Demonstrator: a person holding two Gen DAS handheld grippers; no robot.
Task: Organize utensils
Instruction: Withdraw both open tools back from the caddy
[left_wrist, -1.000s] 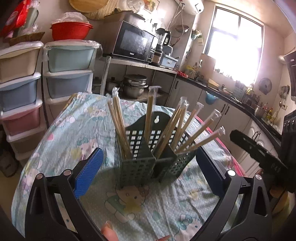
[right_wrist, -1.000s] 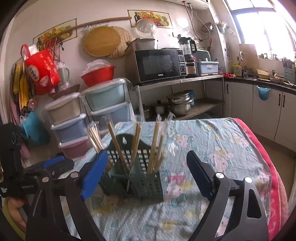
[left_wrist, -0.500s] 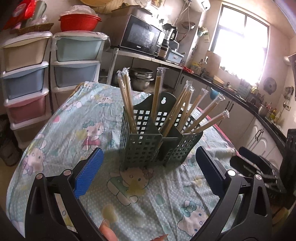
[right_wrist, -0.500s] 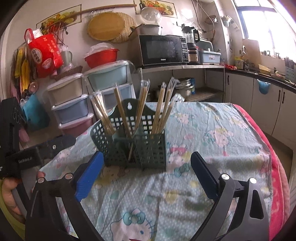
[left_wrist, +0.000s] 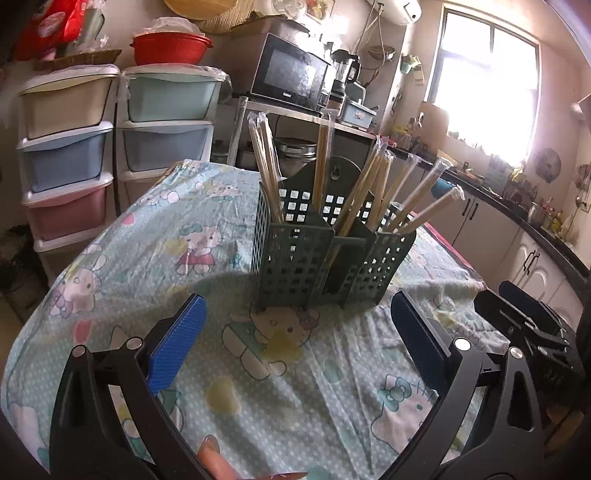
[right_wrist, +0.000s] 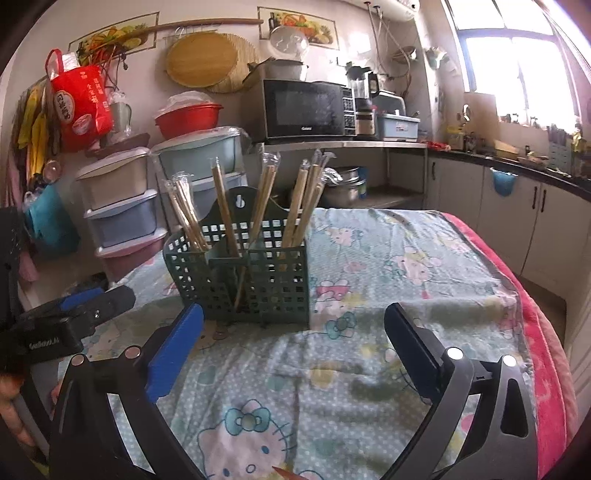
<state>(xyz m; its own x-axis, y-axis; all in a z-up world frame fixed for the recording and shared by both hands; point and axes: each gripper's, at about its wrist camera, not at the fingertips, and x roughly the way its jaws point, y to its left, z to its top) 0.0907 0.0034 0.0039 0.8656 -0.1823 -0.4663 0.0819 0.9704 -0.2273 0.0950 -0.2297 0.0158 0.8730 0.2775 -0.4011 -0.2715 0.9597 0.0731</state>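
A dark green lattice holder (left_wrist: 325, 258) with several compartments is seen standing upright on the tabletop (left_wrist: 155, 236), filled with wrapped chopsticks (left_wrist: 266, 162) leaning outward. The tabletop is covered by a pale blue cartoon-print cloth. The left tool (left_wrist: 295, 332) is held wide open and empty. The right tool (right_wrist: 293, 332), whose jaws have just been opening, is likewise empty. Stacked plastic drawers (left_wrist: 66, 155) and a microwave (left_wrist: 291, 83) are seen at the far wall.

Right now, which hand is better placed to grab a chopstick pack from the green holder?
Roughly even, slightly the left gripper: open, and the holder sits centred ahead. The right gripper, also open, sees it left of centre.
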